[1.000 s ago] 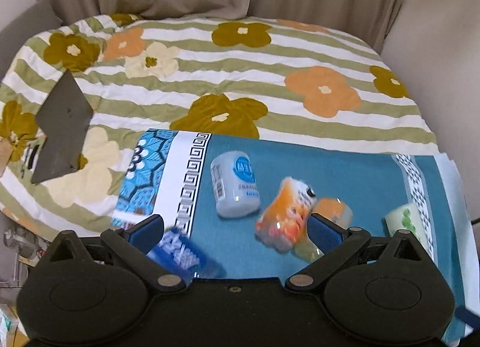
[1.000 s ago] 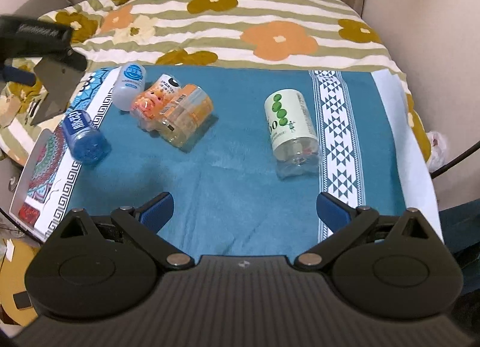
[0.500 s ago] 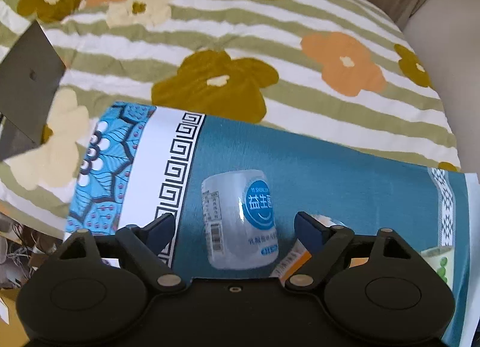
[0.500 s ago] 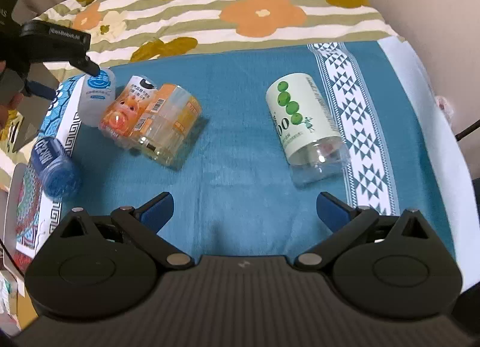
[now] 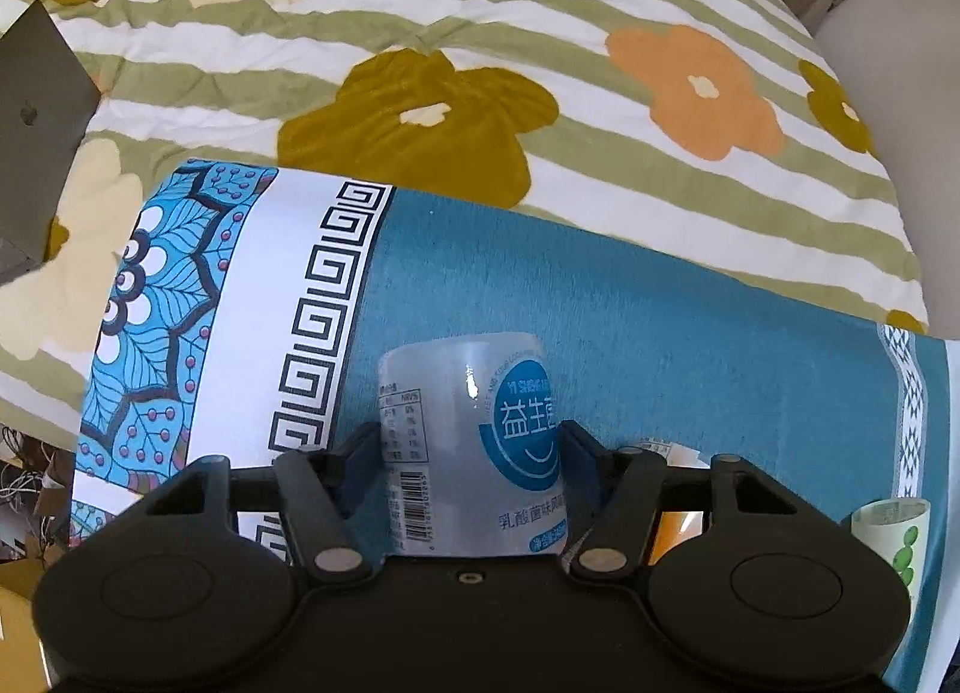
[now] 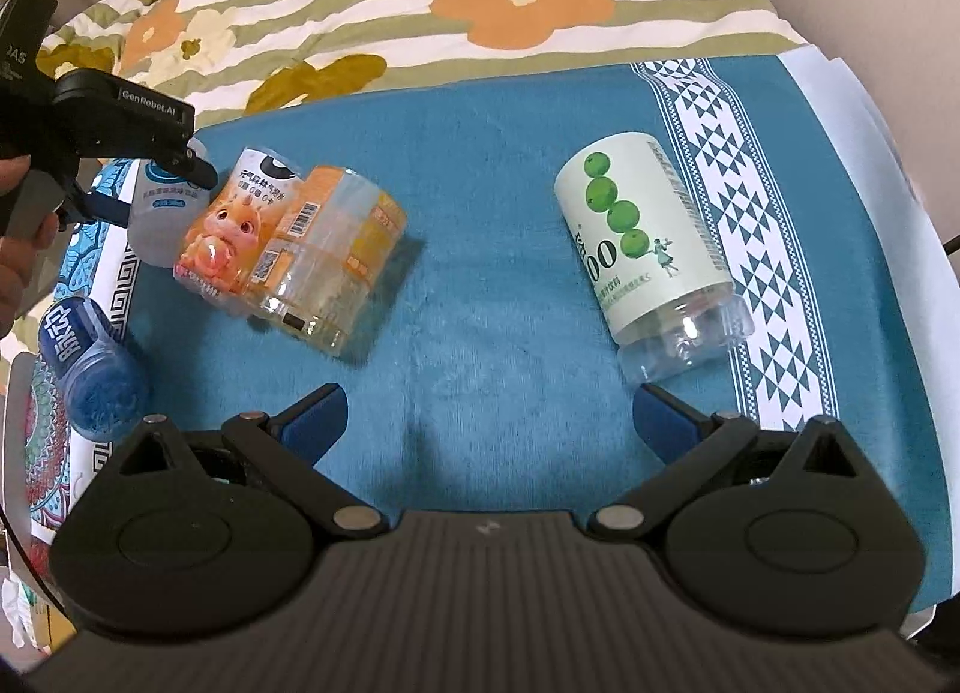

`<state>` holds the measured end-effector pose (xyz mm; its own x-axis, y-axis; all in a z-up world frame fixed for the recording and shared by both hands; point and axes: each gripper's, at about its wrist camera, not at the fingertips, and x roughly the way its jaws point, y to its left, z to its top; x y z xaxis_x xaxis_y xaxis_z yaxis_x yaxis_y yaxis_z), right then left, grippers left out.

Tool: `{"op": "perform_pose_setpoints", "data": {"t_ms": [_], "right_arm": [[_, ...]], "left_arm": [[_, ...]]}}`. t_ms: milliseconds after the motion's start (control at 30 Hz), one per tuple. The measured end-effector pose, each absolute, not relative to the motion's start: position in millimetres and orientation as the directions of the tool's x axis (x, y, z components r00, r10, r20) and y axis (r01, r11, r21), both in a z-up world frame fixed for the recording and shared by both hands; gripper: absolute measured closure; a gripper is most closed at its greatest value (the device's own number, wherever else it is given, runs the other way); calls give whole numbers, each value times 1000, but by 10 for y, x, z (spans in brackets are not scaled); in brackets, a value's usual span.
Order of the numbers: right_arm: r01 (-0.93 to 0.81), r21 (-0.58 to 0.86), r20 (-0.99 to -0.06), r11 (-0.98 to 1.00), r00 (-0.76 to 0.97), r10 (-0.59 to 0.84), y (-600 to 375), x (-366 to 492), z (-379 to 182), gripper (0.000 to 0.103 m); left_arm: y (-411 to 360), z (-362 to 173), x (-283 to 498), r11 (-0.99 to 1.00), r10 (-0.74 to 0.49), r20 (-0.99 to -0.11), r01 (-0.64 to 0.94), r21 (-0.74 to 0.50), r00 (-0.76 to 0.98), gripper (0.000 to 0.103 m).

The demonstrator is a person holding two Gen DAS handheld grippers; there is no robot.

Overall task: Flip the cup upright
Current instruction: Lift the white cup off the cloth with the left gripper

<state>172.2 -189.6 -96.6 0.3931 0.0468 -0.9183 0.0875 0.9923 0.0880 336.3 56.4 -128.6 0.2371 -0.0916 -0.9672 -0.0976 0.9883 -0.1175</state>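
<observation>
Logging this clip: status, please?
Left gripper shut on white cup, lying flat. Right gripper open, idle. Orange cup touches white cup.

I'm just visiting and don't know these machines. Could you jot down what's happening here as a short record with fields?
surface: blue cloth laid over a floral bedspread
left gripper: closed around the white cup, which lies on its side
right gripper: open, holding nothing, above bare cloth
other cups lying down: green-dotted cup, orange cartoon cup, clear orange cup, blue cup
task state: no cup stands upright yet
</observation>
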Motion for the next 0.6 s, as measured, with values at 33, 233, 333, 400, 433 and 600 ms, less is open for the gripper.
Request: {"op": "perform_pose_setpoints", "data": {"t_ms": [33,233,333,400,433,600], "right_arm": [[86,89,-918,992,394,48,-1896,1724,-966,0],[75,90,-918,993,394,53,-1884,1738,-969,0],[72,95,-915,993,398,58,-1893,1721,-960,0],[71,98,-913,993,403,62,-1904,1700,-946,0],[70,100,-912,993,405,63,-1913,1688,-938,0],[59,106,-903,993,424,71,-1966,1613,-847,0]], "left_arm": [[561,-1282,3366,989,-91,-967,-93,-116,238,37],[558,-1250,3353,988,-99,-966,-89,-123,239,39],[535,-1191,3328,989,-97,-964,-83,-120,247,39],[516,-1151,3309,989,-97,-963,-81,-121,251,39],[512,-1121,3294,989,-98,-962,-83,-122,255,39],[492,-925,3185,988,-98,-954,-88,-128,285,39]]}}
